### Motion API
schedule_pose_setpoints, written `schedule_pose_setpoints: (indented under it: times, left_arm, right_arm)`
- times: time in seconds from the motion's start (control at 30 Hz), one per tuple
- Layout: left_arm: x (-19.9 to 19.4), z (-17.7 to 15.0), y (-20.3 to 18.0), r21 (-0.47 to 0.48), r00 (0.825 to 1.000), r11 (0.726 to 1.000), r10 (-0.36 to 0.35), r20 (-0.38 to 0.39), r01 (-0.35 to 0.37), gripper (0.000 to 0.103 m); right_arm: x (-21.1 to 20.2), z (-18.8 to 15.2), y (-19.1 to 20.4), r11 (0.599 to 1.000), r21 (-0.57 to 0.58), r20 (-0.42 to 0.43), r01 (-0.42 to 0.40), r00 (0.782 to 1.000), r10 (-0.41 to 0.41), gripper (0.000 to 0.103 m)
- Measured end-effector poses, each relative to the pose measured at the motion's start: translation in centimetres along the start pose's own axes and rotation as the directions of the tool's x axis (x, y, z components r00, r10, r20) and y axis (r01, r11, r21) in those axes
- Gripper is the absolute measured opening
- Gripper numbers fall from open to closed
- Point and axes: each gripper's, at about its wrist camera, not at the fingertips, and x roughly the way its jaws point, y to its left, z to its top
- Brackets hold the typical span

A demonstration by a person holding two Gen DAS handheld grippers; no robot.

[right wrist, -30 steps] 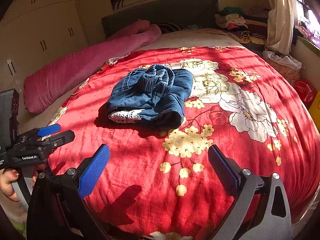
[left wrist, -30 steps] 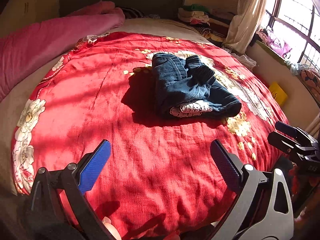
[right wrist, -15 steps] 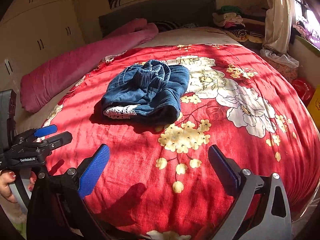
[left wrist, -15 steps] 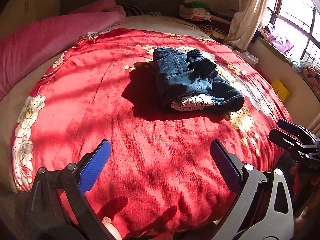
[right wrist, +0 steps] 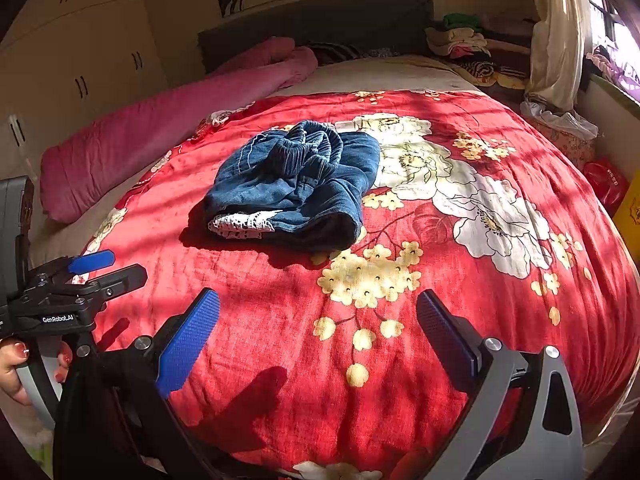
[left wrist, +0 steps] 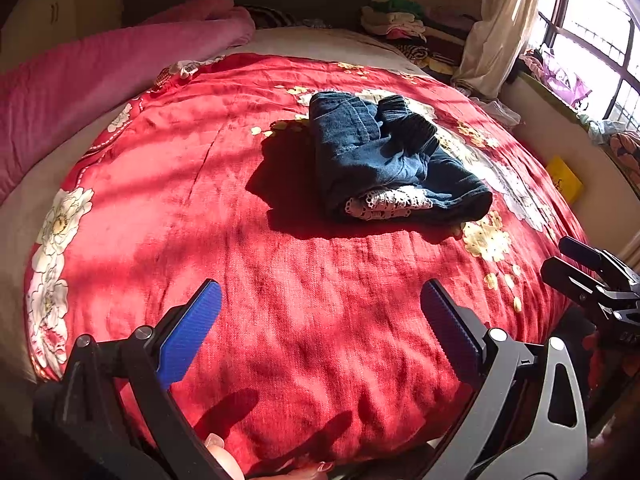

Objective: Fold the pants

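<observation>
My left gripper (left wrist: 320, 328) and right gripper (right wrist: 318, 332) hover spread and empty near the bed's edge, well short of the soft, limp dark-blue denim pants (right wrist: 296, 184) bundled mid-quilt on the red floral quilt (right wrist: 400, 320), best pinched, I judge, at the thick ribbed waistband (right wrist: 316, 140).

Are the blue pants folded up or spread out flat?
Folded up. The blue pants sit in a small thick bundle on the red bedspread, layers stacked, white lace trim peeking out between them.
</observation>
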Motion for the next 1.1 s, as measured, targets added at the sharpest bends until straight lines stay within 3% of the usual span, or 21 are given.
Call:
schedule_pose_setpoints:
  times: [1.1]
  left_arm:
    - [-0.14, 0.00, -0.21, 0.015, 0.999, 0.999, 0.047, 0.005, -0.047, 0.093]
  right_arm:
    - [-0.13, 0.06, 0.05, 1.000, -0.005, 0.000, 0.005, 1.000, -0.005, 0.098]
